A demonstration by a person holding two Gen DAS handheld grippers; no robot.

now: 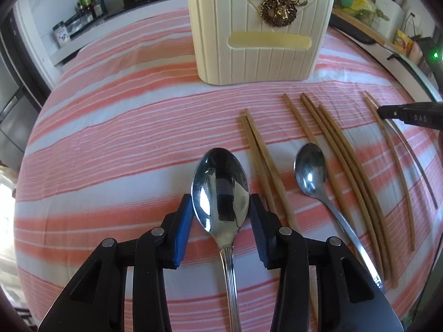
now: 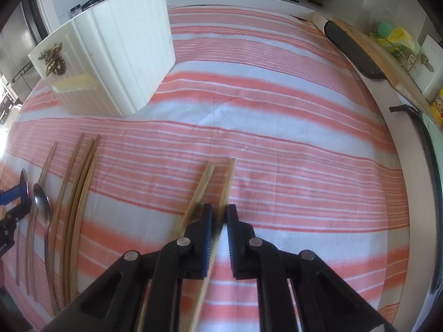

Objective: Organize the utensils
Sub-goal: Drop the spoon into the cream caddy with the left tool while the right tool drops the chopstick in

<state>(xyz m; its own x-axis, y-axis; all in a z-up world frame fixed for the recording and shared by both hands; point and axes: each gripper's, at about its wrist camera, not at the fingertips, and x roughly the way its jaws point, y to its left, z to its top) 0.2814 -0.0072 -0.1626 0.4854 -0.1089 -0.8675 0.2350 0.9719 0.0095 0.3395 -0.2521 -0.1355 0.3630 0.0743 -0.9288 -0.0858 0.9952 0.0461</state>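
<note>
Two wrist views over a bench covered by a pink-and-white striped cloth. A cream ribbed utensil holder with a gilt deer ornament stands upright at the far side of the cloth.

Left wrist view: the left gripper has its blue-padded fingers set on either side of the bowl of a large steel spoon, which lies bowl-up with its handle running back between the fingers. The fingers sit against the bowl's edges and appear clamped on it. To the right lie a pair of wooden chopsticks, a smaller spoon, and further chopsticks in a loose row, all pointing roughly toward the holder.

Right wrist view: the right gripper has its fingers closed together on a single chopstick, which projects forward beyond the tips. A second chopstick lies on the cloth just left of the fingers, outside the grip. The remaining utensils lie well apart to the left.
</note>
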